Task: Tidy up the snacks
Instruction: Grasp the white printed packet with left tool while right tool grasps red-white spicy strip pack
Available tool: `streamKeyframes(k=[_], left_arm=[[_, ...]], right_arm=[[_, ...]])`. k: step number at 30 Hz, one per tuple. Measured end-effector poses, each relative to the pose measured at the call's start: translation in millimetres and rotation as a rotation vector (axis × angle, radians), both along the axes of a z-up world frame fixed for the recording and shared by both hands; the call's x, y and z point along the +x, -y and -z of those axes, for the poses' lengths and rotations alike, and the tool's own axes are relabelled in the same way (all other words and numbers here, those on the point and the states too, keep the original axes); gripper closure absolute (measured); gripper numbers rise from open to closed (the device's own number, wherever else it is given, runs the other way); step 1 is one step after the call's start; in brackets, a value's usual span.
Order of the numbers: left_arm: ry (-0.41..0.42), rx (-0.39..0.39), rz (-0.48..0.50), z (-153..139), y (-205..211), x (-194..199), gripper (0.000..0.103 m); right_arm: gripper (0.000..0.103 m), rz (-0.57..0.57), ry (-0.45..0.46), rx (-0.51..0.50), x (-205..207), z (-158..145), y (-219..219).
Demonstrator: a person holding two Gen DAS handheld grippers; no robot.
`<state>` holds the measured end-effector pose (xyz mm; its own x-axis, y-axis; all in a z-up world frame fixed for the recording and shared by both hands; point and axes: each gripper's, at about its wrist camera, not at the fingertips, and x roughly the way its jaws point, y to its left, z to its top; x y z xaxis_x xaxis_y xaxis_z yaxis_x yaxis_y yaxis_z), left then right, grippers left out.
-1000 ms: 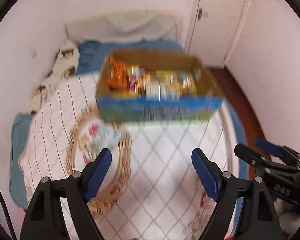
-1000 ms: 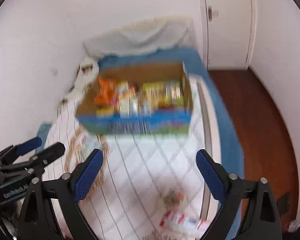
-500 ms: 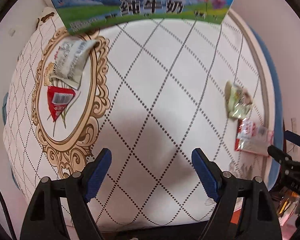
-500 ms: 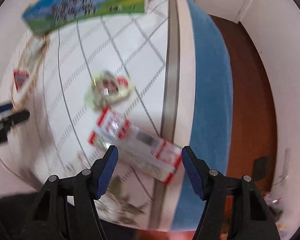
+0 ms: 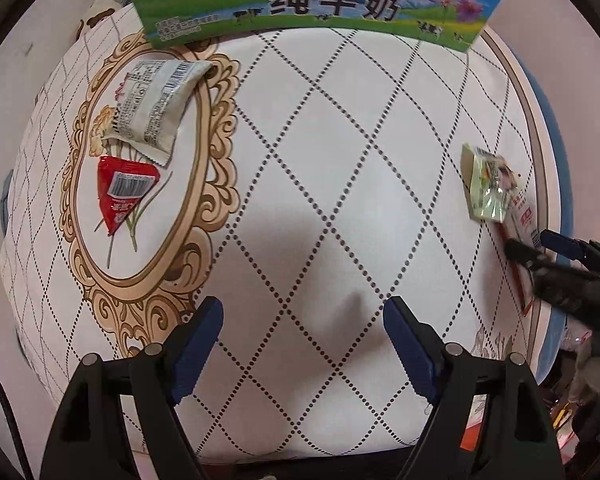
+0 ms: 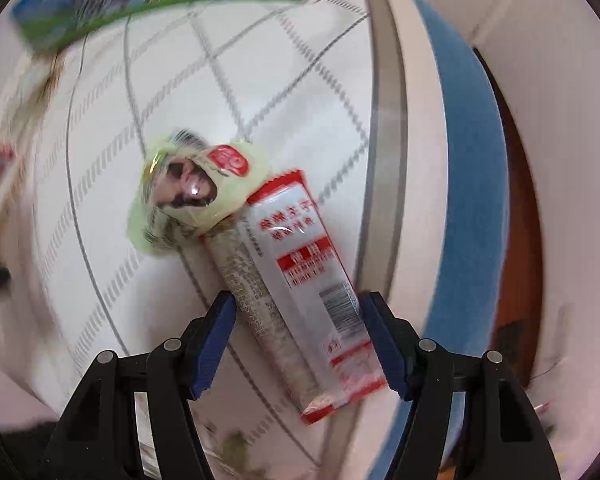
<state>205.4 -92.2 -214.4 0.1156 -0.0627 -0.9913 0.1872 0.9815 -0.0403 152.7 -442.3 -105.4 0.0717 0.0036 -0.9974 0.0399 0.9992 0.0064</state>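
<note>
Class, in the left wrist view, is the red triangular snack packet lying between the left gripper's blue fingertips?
No: the red triangular packet lies far off on the mattress's gold-framed print, and the left gripper brackets bare mattress.

Both grippers point straight down. The left gripper [image 5: 303, 322] hangs with its jaws spread wide and nothing between them. The right gripper [image 6: 298, 318] has its jaws parted more narrowly, with the blue pads not visibly pressing on anything.

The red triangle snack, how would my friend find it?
Look at the white quilted bed, inside its gold oval frame picture. The red triangle packet lies just below the white packet. It is the only three-cornered one, barcode up.
</note>
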Motion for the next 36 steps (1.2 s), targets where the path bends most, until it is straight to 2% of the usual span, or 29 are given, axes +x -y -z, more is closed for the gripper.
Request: streamKeyframes(k=[2,4,6,8,12,15,17,21,25,30,32,34,35,36], left_arm=[[0.009,-0.013,-0.016,-6,-8,2,0.021],[0.011,-0.024,-0.032,-9,-19,12,0.021],[0.013,-0.028,-0.041,-10,-25,16,0.021],[0.009,-0.029,-0.041,-10,-28,22,0.021],[0.009,-0.021,-0.026,-13,-42,47,0.021],[0.035,0.002,-0.015,-21,-50,69,0.021],[0.048,0.01,-0.017,-25,-59,84,0.021],[0.08,0.064,-0.023,-29,-86,124,0.021],[0.067,0.145,0.017,-6,-100,164,0.021],[-0.051,0.125,0.098,32,-99,192,0.021],[-0.056,0.161,0.138,44,-95,197,0.021],[-0.055,0.164,0.15,50,-94,201,0.021],[-0.045,0.155,0.145,49,-94,202,0.024],[-0.038,0.132,0.139,45,-95,202,0.037]], right_arm=[[0.031,0.055,0.005,0.084,3,-13,15],[0.02,0.067,-0.017,0.098,3,-19,28],[0.019,0.075,-0.034,0.105,5,-19,43],[0.019,0.035,-0.071,0.093,14,-8,50],[0.018,-0.045,-0.141,0.119,24,19,35],[0.017,-0.052,-0.14,0.126,24,23,24],[0.018,-0.014,-0.134,0.141,26,21,17],[0.027,0.126,-0.121,0.217,24,16,19],[0.033,0.22,-0.095,0.205,20,13,23],[0.038,0.278,-0.08,0.192,34,14,8],[0.038,0.29,-0.081,0.193,36,15,-3],[0.038,0.313,-0.093,0.213,28,11,1],[0.038,0.327,-0.105,0.242,29,13,-1],[0.038,0.329,-0.119,0.266,30,14,-2]])
